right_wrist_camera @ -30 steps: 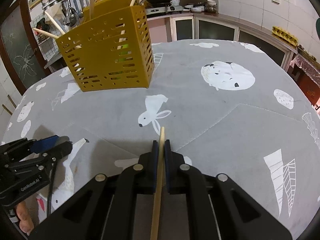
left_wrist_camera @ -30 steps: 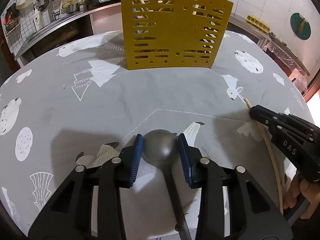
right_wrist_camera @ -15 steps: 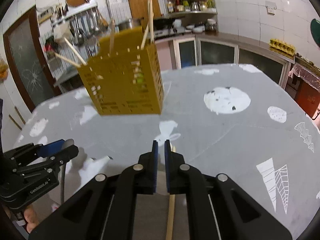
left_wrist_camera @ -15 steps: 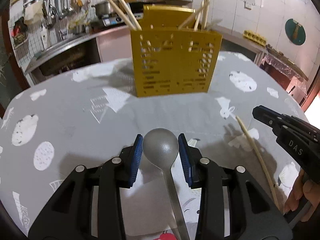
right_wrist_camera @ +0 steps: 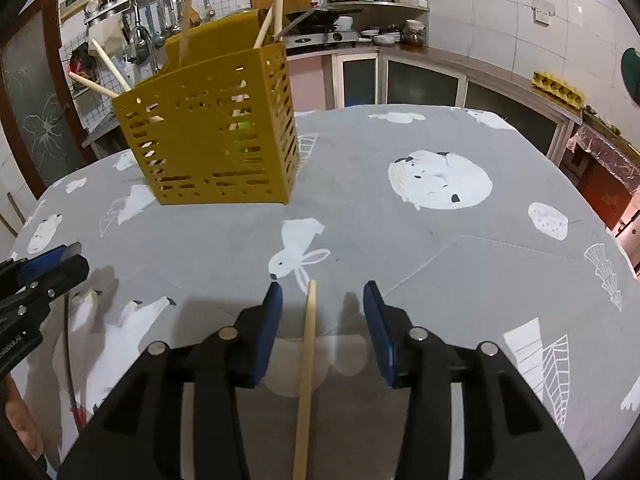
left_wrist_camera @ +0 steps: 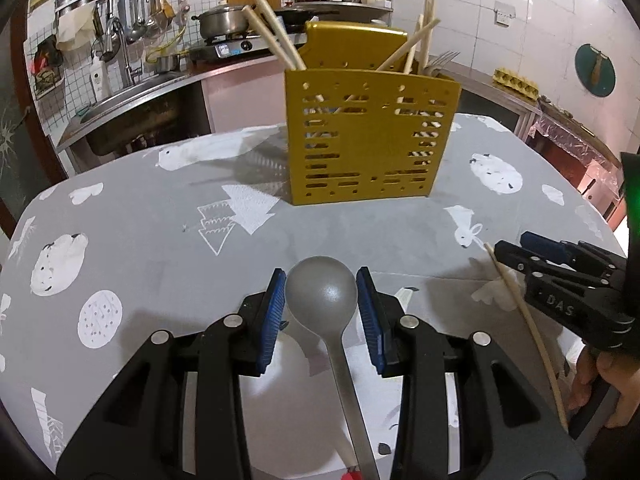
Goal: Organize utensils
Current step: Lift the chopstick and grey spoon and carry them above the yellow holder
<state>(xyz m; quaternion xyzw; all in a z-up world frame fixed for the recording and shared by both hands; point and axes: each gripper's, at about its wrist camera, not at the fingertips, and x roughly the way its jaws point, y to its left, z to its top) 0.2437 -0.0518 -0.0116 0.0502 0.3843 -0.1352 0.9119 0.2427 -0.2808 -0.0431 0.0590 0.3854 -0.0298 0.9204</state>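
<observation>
A grey metal spoon [left_wrist_camera: 322, 294] has its bowl between the blue pads of my left gripper [left_wrist_camera: 321, 272], which is shut on it; the handle runs back under the gripper. My right gripper [right_wrist_camera: 323, 286] is opening. A wooden chopstick [right_wrist_camera: 306, 360] lies lengthwise in the gap, and neither pad touches it. The left wrist view shows the same chopstick [left_wrist_camera: 528, 320] slanting beside the right gripper [left_wrist_camera: 516, 244]. The yellow slotted utensil holder [left_wrist_camera: 368, 148] stands upright at the far side of the table with several chopsticks and a fork in it. It shows too in the right wrist view as the holder [right_wrist_camera: 212, 144].
A grey tablecloth [right_wrist_camera: 440, 272] with white animal prints covers the table. A hand [left_wrist_camera: 600, 384] grips the right tool. The left gripper [right_wrist_camera: 68, 258] sits at the left edge of the right wrist view. Behind the table are a sink counter [left_wrist_camera: 132, 96], a stove and cabinets.
The right jaws were shut on the chopstick and now stand apart, with the chopstick loose between them. The left gripper has risen with the spoon and looks more level at the holder.
</observation>
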